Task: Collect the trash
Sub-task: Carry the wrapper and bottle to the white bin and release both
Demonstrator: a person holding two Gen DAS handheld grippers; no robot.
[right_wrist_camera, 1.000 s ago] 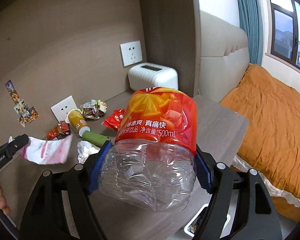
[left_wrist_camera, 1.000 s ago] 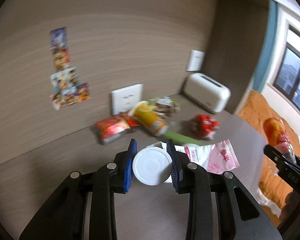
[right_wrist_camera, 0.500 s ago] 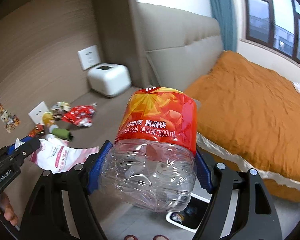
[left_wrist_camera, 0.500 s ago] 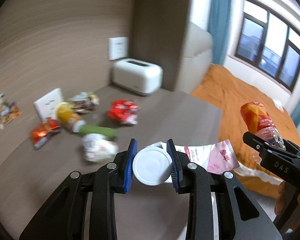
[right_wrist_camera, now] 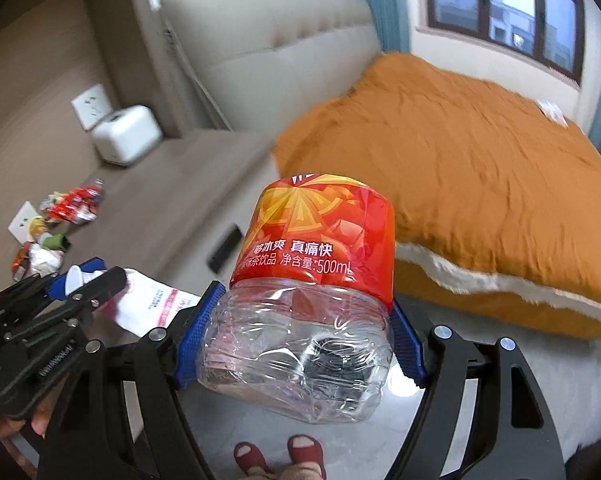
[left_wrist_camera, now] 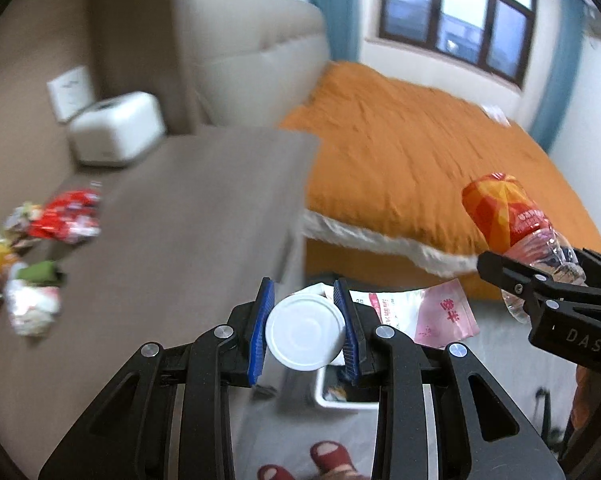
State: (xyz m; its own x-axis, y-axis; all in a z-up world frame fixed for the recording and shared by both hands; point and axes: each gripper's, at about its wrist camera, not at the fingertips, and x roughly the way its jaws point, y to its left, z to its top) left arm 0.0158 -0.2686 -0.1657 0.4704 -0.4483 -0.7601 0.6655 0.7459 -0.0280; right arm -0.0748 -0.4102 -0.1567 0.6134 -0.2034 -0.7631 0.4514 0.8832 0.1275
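Right wrist view: right gripper (right_wrist_camera: 298, 348) clamped on a clear plastic bottle (right_wrist_camera: 304, 312), blue pads pressing its crumpled lower body from both sides. Bottle's long axis runs away from the camera along the fingers, base toward the lens, red-orange label end pointing ahead to the orange bed (right_wrist_camera: 472, 168). Label carries white print, "500mL". Below it, red slippers (right_wrist_camera: 278, 454) on pale floor.

Left wrist view: left gripper (left_wrist_camera: 305, 330) closed on a small white cup (left_wrist_camera: 305, 334), its round flat face toward the lens, axis along the fingers. Pinched with it, a white-and-pink pouch (left_wrist_camera: 424, 314) fans out to the right. Under the fingers, the white rim of a bin (left_wrist_camera: 340, 398) on the floor. Further left, a grey-brown tabletop (left_wrist_camera: 188, 216) holding blurred wrappers: red packet (left_wrist_camera: 70, 216), green item (left_wrist_camera: 40, 272), white wad (left_wrist_camera: 32, 308). At the back, a white toaster (left_wrist_camera: 116, 130) beside the beige headboard (left_wrist_camera: 252, 48).
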